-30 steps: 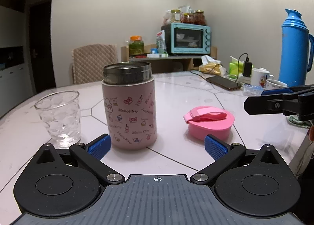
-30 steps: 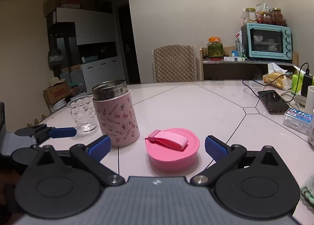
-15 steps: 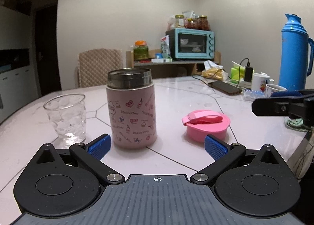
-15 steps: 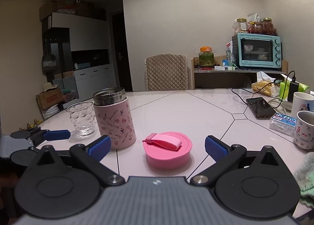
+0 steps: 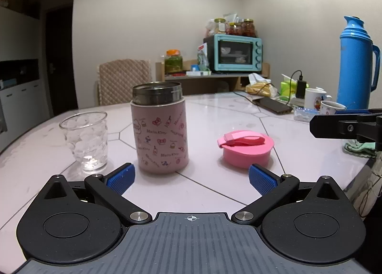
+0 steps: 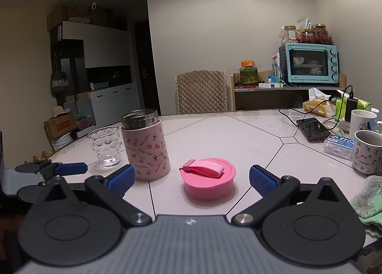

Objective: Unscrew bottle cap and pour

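Left wrist: left gripper [image 5: 190,176] spread wide, holding nothing, low over table [image 5: 214,111]. Pink flask [image 5: 159,128] upright w/ steel mouth uncovered, just beyond left pad; glass [image 5: 85,140] beside it at left, pink cap [image 5: 246,148] apart at right.

Right wrist: right gripper [image 6: 191,177] also wide open, nothing held, cap [image 6: 208,181] between pads' line & beyond. Flask [image 6: 144,145] left of cap, glass [image 6: 105,146] just beside flask. 2 mugs [image 6: 367,152] far right.
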### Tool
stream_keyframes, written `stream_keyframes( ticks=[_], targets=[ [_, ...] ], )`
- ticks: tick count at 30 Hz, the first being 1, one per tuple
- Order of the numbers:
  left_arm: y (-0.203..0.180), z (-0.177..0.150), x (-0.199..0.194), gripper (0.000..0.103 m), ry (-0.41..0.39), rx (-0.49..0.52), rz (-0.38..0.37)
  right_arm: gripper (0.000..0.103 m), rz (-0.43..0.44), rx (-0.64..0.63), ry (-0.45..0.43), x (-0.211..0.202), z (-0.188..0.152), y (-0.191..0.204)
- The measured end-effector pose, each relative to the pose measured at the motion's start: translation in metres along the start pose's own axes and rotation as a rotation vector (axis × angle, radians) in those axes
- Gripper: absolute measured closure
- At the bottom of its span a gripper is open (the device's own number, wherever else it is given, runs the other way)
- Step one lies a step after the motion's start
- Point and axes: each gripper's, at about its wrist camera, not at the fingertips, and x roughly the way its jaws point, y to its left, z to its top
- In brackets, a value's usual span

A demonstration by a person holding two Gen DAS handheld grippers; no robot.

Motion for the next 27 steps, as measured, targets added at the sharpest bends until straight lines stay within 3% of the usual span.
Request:
stream_keyframes(
  ticks=[27],
  targets=[
    [-0.019,-0.005,-0.028,0.000,-0.006,-0.003,0.044,0.000,-0.099,0.008,-0.038,-0.042,-0.011,0.007]
  ],
)
